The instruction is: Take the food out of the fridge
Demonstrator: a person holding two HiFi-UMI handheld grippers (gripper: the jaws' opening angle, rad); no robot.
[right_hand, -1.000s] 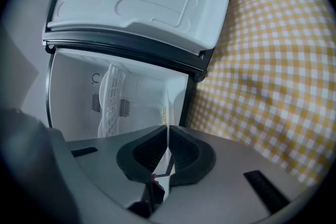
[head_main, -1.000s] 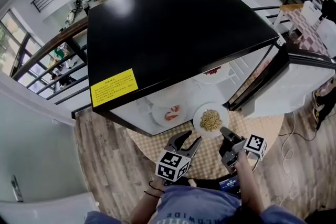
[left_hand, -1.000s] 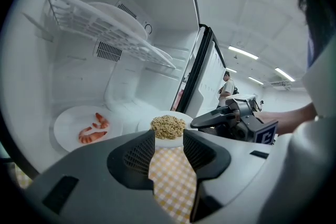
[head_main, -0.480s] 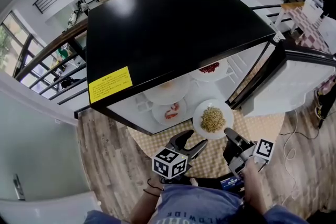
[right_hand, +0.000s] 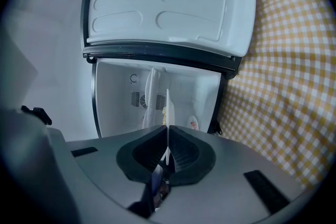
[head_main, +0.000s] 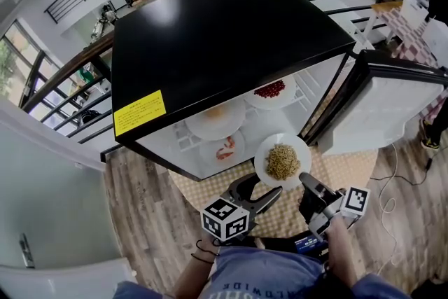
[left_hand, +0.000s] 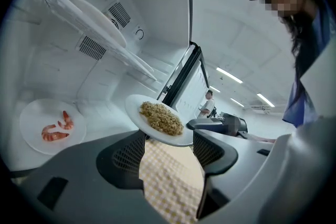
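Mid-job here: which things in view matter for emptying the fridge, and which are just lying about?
Job: fridge, noodle plate in the shut right claw, shrimp plate, red-food plate, fourth plate.
Lying about: checkered cloth, yellow sticker.

in front of the fridge (head_main: 224,31), the left gripper (head_main: 262,185) has just been opening its jaws; they now gape wide with nothing between them. the plate of noodles (head_main: 282,161), pinched by the right gripper (head_main: 305,180), comes slightly further out of the fridge.
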